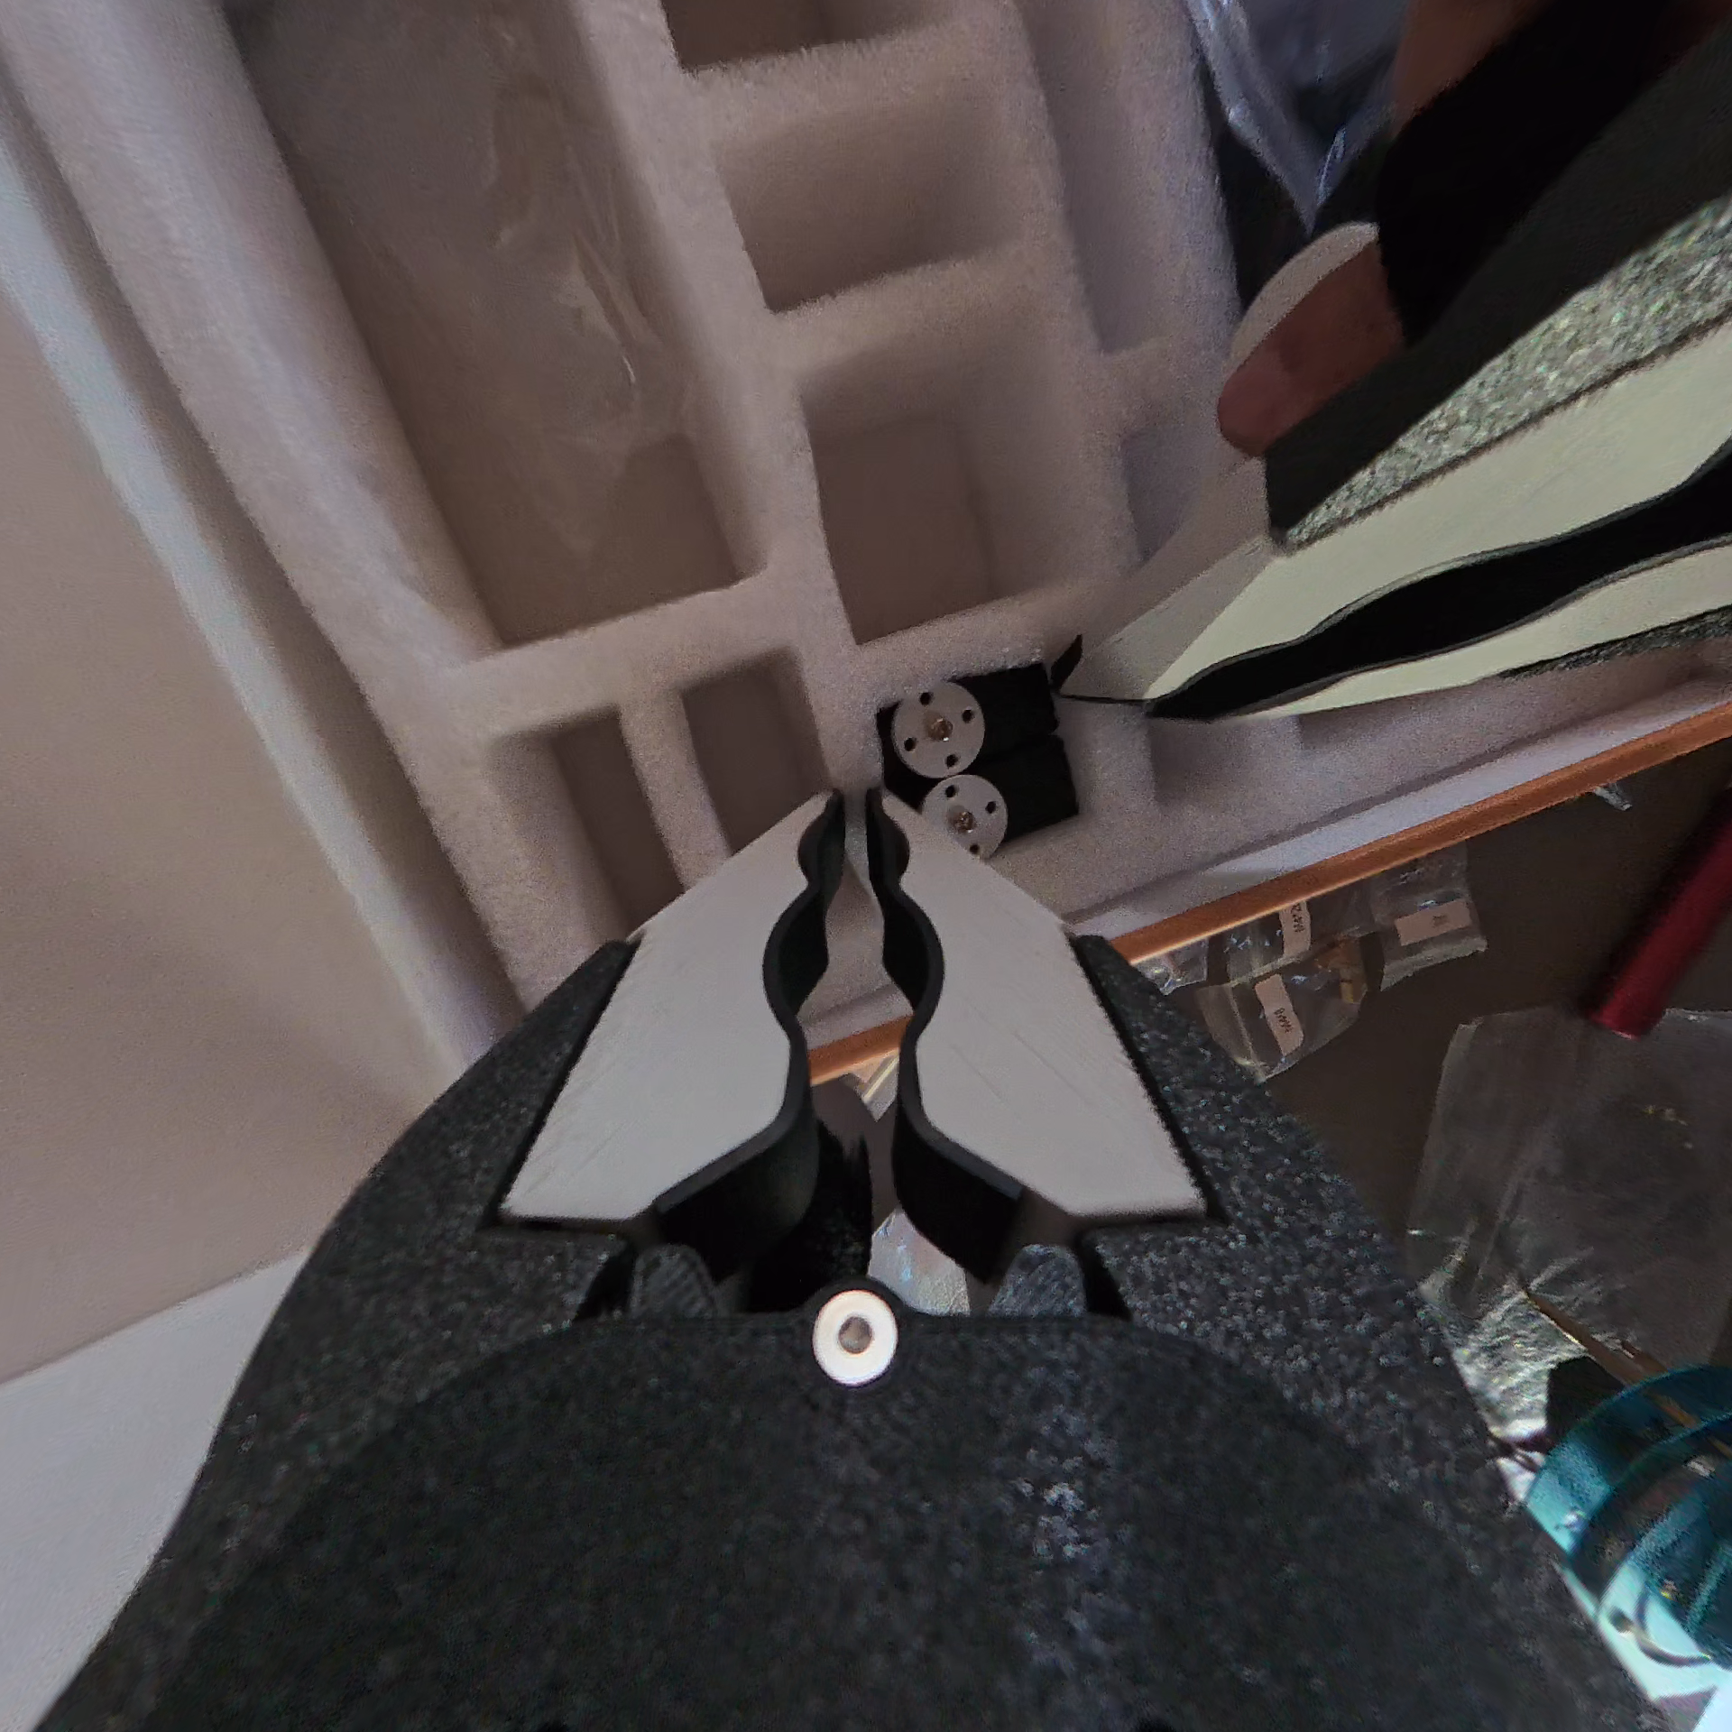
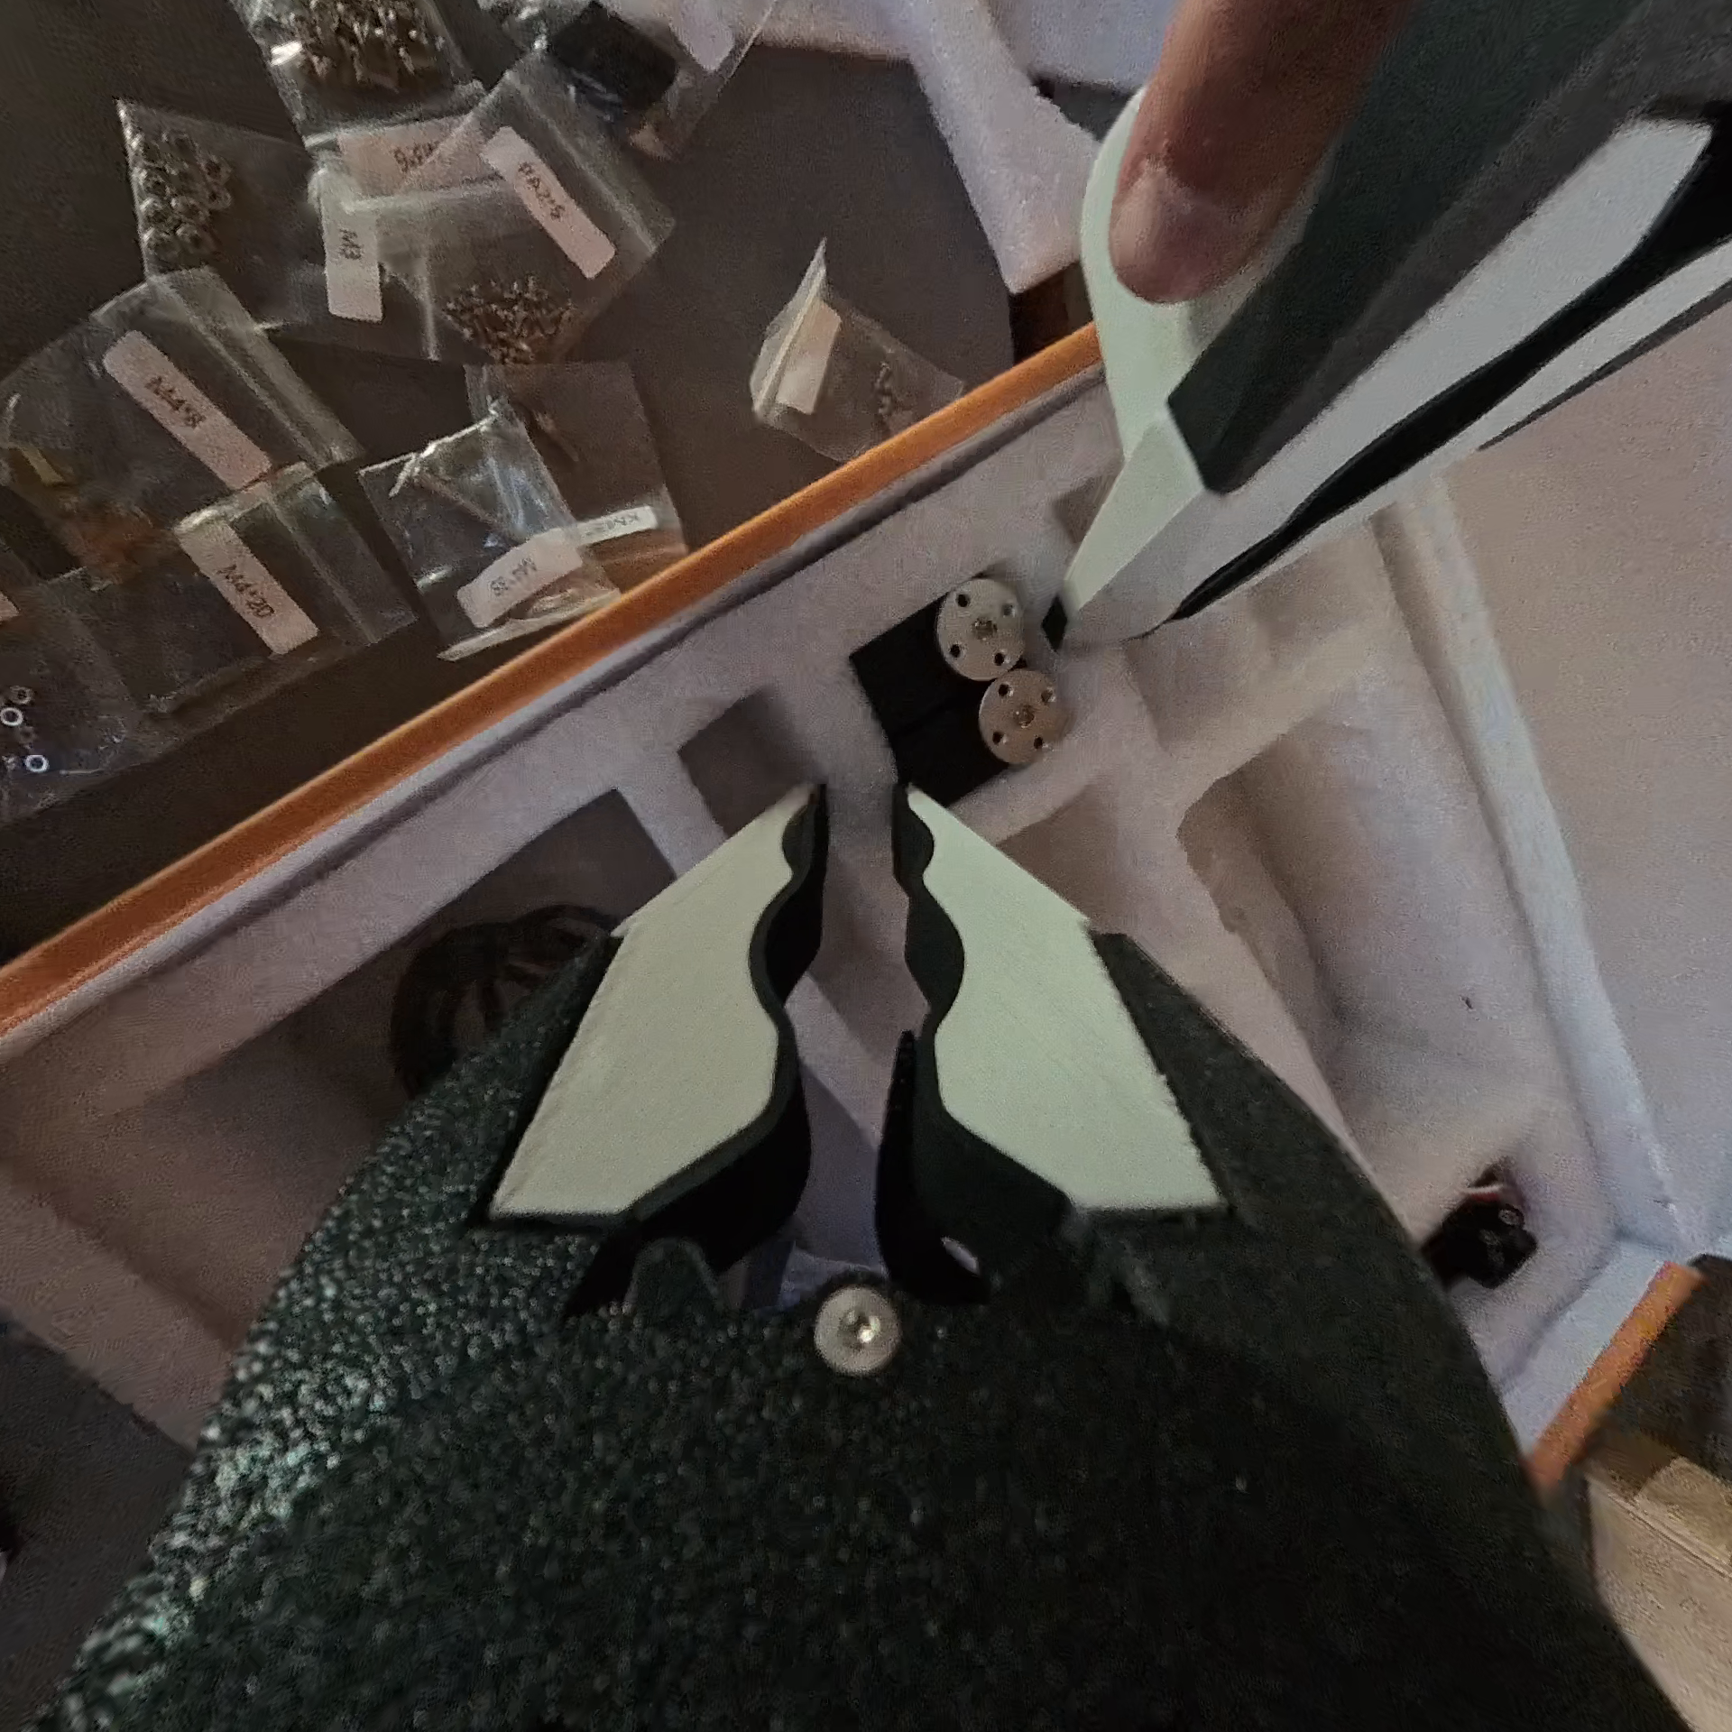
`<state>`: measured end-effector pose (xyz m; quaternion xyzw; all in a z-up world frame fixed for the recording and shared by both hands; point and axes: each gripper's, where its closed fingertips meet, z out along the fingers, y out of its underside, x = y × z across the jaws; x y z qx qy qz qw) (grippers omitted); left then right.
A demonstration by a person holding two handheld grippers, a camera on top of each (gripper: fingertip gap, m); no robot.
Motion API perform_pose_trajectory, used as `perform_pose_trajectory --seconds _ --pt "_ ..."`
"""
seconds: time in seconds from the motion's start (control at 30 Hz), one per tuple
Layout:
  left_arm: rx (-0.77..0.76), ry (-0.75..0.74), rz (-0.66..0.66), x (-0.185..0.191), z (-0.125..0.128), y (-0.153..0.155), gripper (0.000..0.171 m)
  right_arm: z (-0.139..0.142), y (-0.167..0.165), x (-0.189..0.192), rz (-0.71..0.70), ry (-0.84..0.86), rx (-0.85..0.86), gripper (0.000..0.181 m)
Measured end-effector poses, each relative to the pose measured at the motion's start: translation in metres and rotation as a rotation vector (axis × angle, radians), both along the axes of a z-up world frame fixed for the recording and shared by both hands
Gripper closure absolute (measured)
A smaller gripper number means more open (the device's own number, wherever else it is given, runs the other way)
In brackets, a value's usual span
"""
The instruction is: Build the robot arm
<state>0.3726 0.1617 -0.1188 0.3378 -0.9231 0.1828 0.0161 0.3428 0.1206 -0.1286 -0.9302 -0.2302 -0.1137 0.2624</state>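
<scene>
dark table (image 2: pixel 768 187) under a white foam tray (image 2: pixel 768 647) set in an orange-edged box (image 2: pixel 562 647), the tray cut into many rectangular pockets, most of them bare. two black servo motors (image 1: pixel 1012 750) lie side by side in one small pocket near the orange edge, each showing a round silver horn; their long axes run across the pocket, horns facing up. left gripper (image 1: pixel 855 806) hangs just beside that pocket, jaws nearly closed with a thin gap, grasping nothing. right gripper (image 2: pixel 858 797) hovers over the foam wall just short of the motors, jaws slightly parted, empty. each view shows the other gripper's tip at the pocket's far side. several clear bags of hardware (image 2: pixel 506 244) lie on the table beyond the box edge.
</scene>
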Motion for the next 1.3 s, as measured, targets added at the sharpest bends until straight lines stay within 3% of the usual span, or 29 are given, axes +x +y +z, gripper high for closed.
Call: perform_pose_trajectory --seconds 0.07,0.23,0.47,0.6,0.73,0.8,0.93,1.13,1.3 --pt "0.002 -0.001 -0.019 -0.004 -0.011 -0.002 0.168 -0.004 -0.004 -0.006 -0.022 0.055 0.005 0.171" --pt "0.018 -0.055 -0.037 -0.001 -0.012 -0.005 0.168 -0.008 -0.007 -0.011 -0.055 0.135 0.059 0.172" --pt "0.069 -0.115 -0.027 0.002 -0.014 -0.005 0.169 -0.013 -0.007 -0.022 -0.048 0.058 -0.017 0.174" --pt "0.054 -0.109 -0.019 0.001 -0.013 -0.006 0.169 -0.014 -0.008 -0.021 -0.166 0.273 -0.010 0.173" --pt "0.036 -0.089 -0.015 0.001 -0.013 -0.006 0.169 -0.004 -0.005 -0.018 -0.207 0.248 0.014 0.166" --pt "0.026 -0.078 -0.015 0.002 -0.012 -0.007 0.169 0.004 -0.004 -0.021 -0.213 0.289 0.033 0.153" --pt "-0.025 -0.068 -0.005 0.003 -0.010 -0.008 0.169 0.026 0.003 -0.009 -0.195 0.315 0.101 0.154" --pt "-0.134 -0.007 0.035 0.003 -0.004 -0.009 0.169 0.019 0.019 0.012 -0.107 0.288 0.072 0.157" --pt "-0.147 0.007 0.042 0.003 -0.004 -0.009 0.168 0.006 0.021 0.012 0.059 0.072 -0.041 0.161"
